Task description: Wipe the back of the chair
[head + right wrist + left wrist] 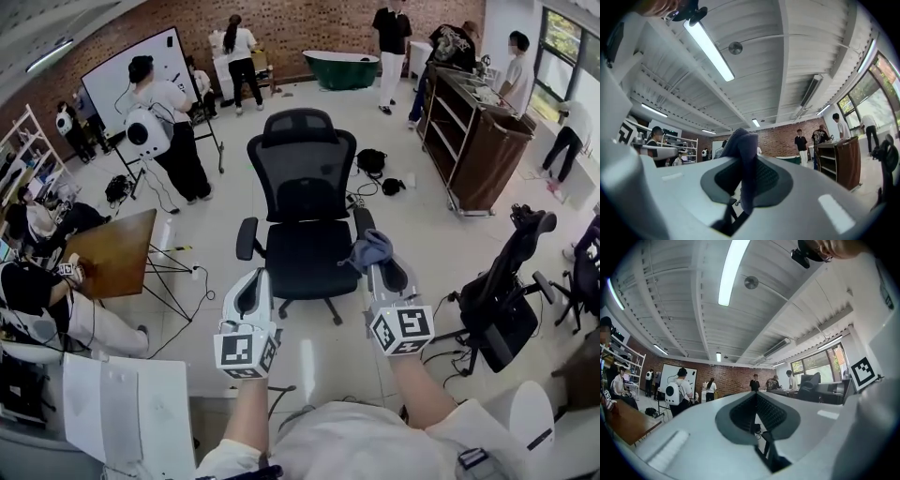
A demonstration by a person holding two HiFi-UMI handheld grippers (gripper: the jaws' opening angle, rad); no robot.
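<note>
Head view looks steeply down from above, with the chair [302, 202] near at 12 o'clock. Both gripper views sit low, tilted up at the ceiling [693, 296] and the brick wall [787, 138], which all three share

Office chair awaiting a wipe-down: a black mesh-backed chair [302, 187] is standing upright on the pale floor, seat and both armrests facing the camera, headrest on top and wheeled base beneath. A blue-grey cloth [369, 249] is hanging bunched from the right gripper [378, 270], whose jaws are pinching it at the armrest on the right, in front of the backrest.
</note>
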